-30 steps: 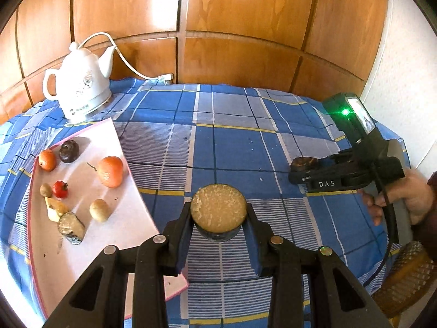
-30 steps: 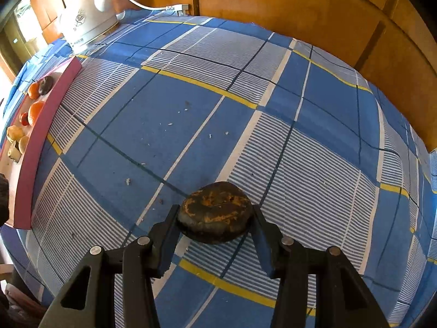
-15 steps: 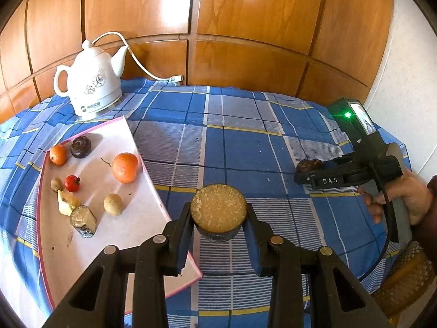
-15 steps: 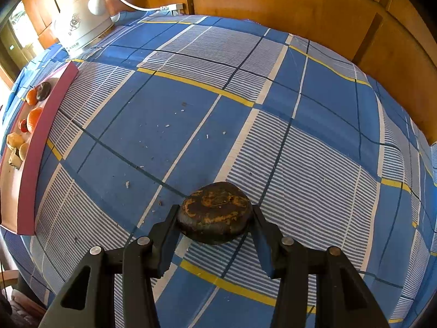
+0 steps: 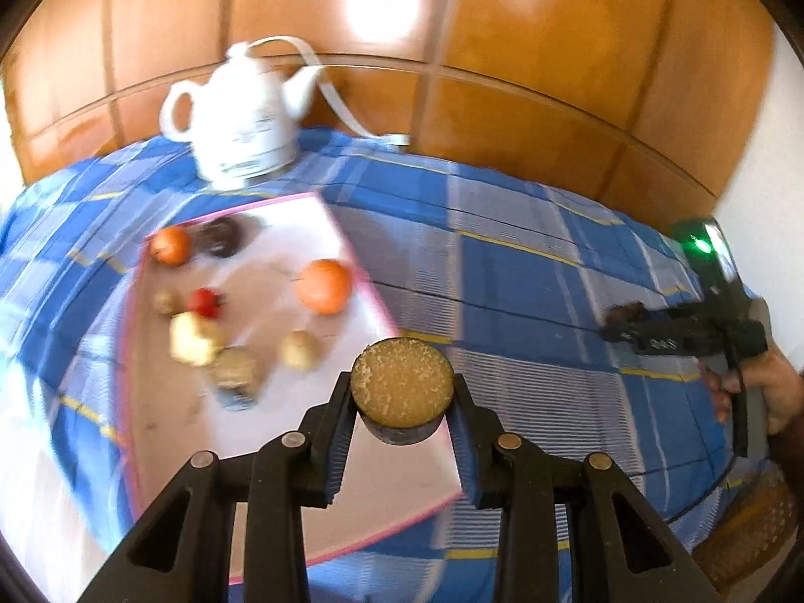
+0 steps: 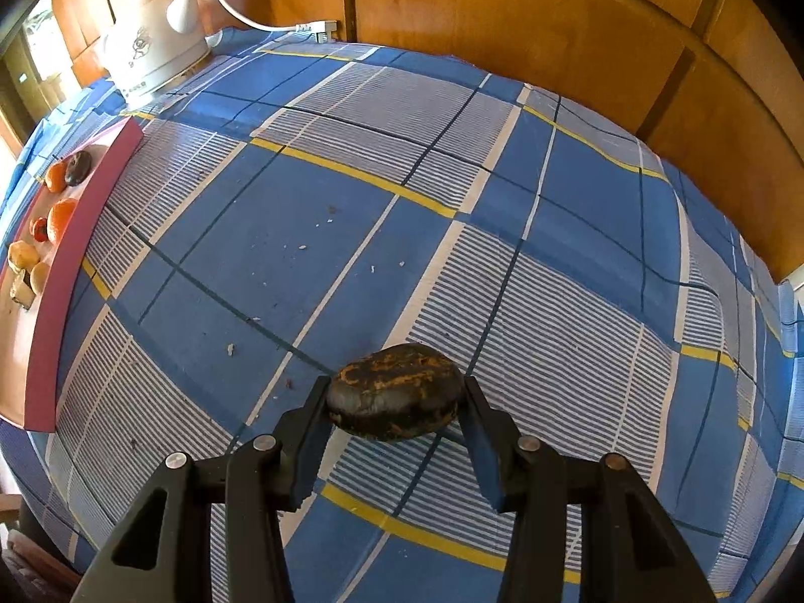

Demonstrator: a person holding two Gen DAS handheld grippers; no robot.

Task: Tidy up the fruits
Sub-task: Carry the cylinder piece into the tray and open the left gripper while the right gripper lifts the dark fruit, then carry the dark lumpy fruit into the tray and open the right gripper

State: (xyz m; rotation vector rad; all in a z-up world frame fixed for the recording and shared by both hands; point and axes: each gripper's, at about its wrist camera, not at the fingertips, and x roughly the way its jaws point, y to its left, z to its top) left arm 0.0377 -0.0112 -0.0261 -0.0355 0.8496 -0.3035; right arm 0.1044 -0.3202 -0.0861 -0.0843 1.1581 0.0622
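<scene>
My left gripper (image 5: pixel 402 402) is shut on a cut fruit half (image 5: pixel 401 383) with a pale grainy face and dark skin, held above the near right part of the white, pink-rimmed tray (image 5: pixel 281 492). The tray holds an orange (image 5: pixel 322 285), a smaller orange (image 5: pixel 171 245), a dark round fruit (image 5: pixel 220 236), a red fruit (image 5: pixel 205 301) and several brownish pieces. My right gripper (image 6: pixel 394 404) is shut on a dark, orange-flecked fruit (image 6: pixel 394 392) above the blue checked cloth (image 6: pixel 452 201), right of the tray (image 6: pixel 45 341). It also shows in the left wrist view (image 5: pixel 653 336).
A white electric kettle (image 5: pixel 241 120) with its cord stands at the back left of the table, also in the right wrist view (image 6: pixel 151 50). Wood panelling (image 5: pixel 502 50) runs behind the table. Crumbs lie on the cloth (image 6: pixel 321 231).
My left gripper has swung left with the cut fruit, from over the cloth to over the tray's near right part. The right gripper has shifted slightly, still holding its fruit.
</scene>
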